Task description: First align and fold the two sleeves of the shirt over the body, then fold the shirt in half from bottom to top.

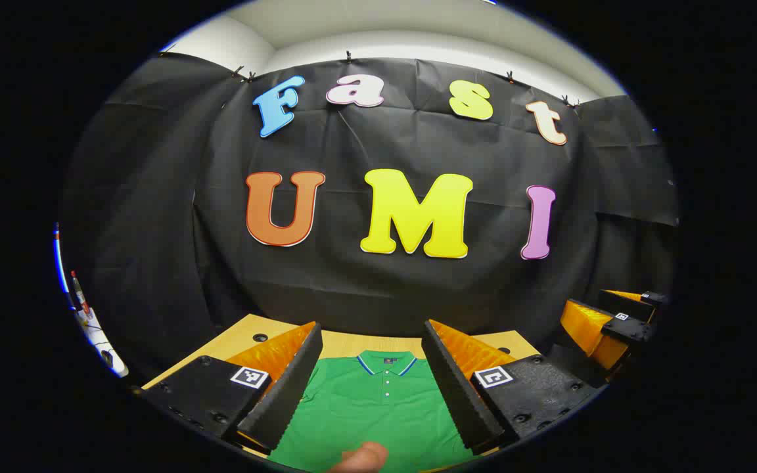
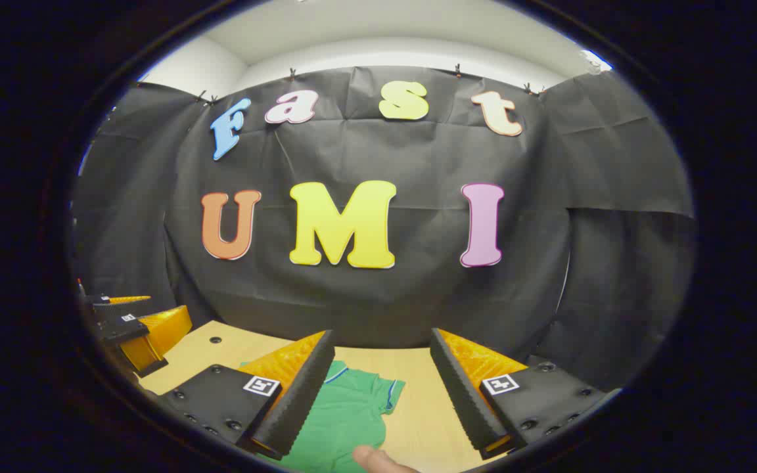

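Both of your grippers are held above the table (image 2: 418, 420) with their jaws spread wide and nothing between them. In the left gripper view your left gripper (image 1: 370, 384) frames the green shirt (image 1: 372, 414), which lies flat on the table with its collar toward the black cloth wall. In the right gripper view your right gripper (image 2: 382, 394) looks over one sleeve (image 2: 388, 393) beside bare tabletop.
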Demonstrator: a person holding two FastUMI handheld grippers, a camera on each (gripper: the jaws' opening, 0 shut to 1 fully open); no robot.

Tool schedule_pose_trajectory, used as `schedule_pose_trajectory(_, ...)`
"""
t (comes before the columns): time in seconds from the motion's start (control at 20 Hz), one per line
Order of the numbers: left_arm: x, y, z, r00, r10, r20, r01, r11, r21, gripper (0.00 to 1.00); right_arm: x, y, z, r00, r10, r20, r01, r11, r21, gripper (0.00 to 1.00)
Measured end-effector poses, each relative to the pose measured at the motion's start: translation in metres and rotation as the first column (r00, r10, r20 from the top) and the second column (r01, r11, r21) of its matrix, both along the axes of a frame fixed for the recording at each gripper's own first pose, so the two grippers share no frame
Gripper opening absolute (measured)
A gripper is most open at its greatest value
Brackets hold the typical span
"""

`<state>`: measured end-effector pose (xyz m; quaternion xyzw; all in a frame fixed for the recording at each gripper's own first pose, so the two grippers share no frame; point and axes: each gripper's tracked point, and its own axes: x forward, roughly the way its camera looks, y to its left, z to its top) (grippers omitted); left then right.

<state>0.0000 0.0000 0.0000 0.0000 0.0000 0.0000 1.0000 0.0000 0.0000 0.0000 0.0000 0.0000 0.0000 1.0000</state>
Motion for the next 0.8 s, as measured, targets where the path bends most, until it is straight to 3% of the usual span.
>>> schedule_pose_trajectory(0.45,0.012,0.007,0.006,0.996,-0.091,0.016,0.09,0.995,0.03,1.0,-0.003,0.048,-0.003,1.0,-0.002,-0.001,0.002,1.0,-0.003,0.96)
schedule_pose_trajectory(0.8,0.021,0.007,0.003,0.995,-0.099,0.011,0.099,0.995,0.028,0.98,0.003,0.057,-0.004,1.0,0.013,-0.003,-0.013,0.999,-0.043,0.96)
